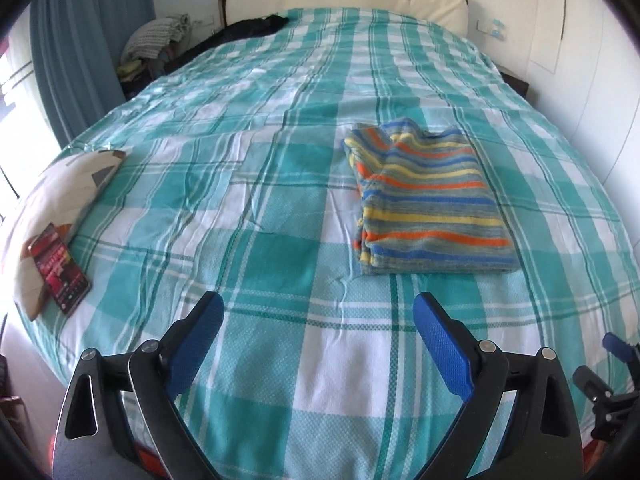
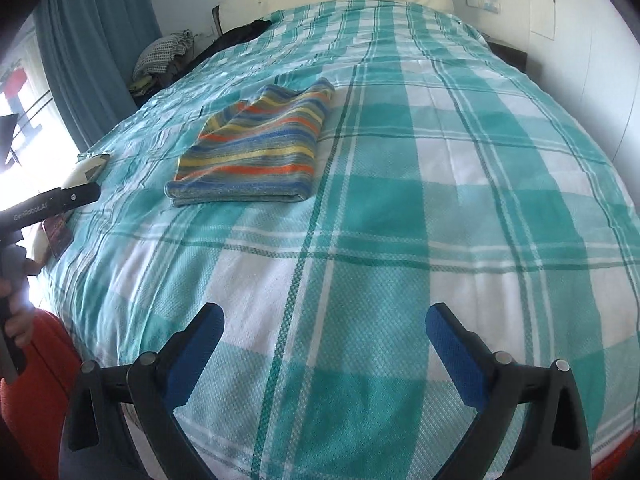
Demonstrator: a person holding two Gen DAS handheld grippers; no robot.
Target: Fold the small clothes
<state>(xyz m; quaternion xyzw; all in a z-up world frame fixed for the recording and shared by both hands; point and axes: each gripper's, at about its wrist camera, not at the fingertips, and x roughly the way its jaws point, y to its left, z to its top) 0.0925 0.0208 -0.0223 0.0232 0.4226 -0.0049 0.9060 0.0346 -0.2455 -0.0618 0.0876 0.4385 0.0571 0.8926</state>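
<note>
With the striped garment (image 1: 430, 200) lying folded mid-bed on the checked bedspread (image 1: 280, 264), this fold looks finished; both grippers hover at the near edge. Left gripper (image 1: 318, 316) and right gripper (image 2: 324, 322): jaws wide apart, nothing held; next likely fetching another piece, none seen within reach

phone (image 1: 60, 269) screen unreadable, bedside pile (image 1: 154, 42) of clothes indistinct

Plaid bedspread (image 1: 280, 240), phone (image 1: 60, 268), pillow (image 1: 60, 192), curtain (image 1: 88, 32)
</note>
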